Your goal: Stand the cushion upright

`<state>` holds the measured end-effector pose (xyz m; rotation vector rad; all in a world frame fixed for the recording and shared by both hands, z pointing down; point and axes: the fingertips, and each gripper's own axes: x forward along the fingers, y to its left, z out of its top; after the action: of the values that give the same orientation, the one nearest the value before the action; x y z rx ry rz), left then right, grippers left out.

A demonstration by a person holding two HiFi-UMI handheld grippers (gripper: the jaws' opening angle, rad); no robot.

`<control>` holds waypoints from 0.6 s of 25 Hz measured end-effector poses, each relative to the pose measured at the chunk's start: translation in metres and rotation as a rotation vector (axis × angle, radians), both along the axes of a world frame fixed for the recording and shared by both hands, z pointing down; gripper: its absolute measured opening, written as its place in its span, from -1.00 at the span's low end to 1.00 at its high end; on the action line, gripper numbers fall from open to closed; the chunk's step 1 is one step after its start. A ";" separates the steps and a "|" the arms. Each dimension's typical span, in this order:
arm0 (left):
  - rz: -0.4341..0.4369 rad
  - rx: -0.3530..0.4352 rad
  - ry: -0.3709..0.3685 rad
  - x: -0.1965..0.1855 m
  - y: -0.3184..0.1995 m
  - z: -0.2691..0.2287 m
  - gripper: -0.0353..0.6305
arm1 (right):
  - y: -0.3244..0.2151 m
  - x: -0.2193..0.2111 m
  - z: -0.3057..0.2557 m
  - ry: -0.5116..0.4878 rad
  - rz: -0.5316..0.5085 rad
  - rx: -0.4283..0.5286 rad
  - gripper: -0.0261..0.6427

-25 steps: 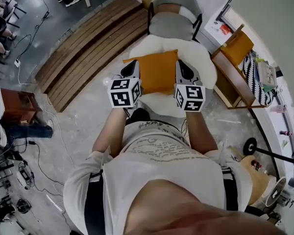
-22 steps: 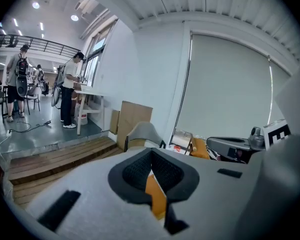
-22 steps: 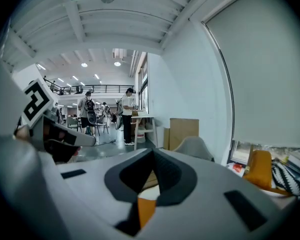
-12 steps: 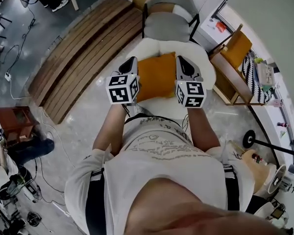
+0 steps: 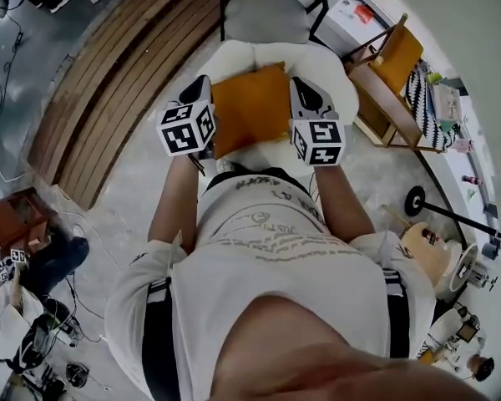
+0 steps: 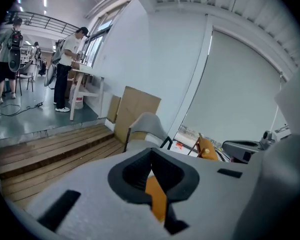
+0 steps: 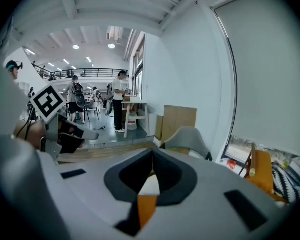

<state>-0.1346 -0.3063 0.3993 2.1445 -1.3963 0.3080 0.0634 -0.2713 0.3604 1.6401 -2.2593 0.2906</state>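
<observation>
An orange square cushion (image 5: pixel 250 107) lies flat on a white padded round seat (image 5: pixel 341 90). My left gripper (image 5: pixel 203 84) hangs at the cushion's left edge with its jaws shut and nothing held between them. My right gripper (image 5: pixel 298 85) is at the cushion's right edge, shut too and holding nothing. In the left gripper view a strip of the orange cushion (image 6: pixel 157 198) shows through the gap below the closed tips (image 6: pixel 151 155). The right gripper view shows the cushion (image 7: pixel 145 207) and the white seat (image 7: pixel 151 186) below its closed tips (image 7: pixel 152 155).
A grey shell chair (image 5: pixel 263 15) stands just behind the white seat. A wooden slatted platform (image 5: pixel 108 90) runs along the left. A wooden chair with an orange pad (image 5: pixel 394 61) stands at the right. Cables and gear lie on the floor at the left; people stand far off.
Both grippers have moved forward and a little down, keeping to the cushion's two sides. Their jaws stayed shut. The cushion still lies flat.
</observation>
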 end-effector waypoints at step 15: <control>0.011 -0.272 -0.048 0.026 0.023 0.161 -0.83 | -0.008 0.037 0.144 0.060 -0.041 -0.271 -0.84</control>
<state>-0.1082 -0.2831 0.5605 1.9336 -1.2880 0.5255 0.1002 -0.2791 0.5040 1.4428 -2.1004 0.5068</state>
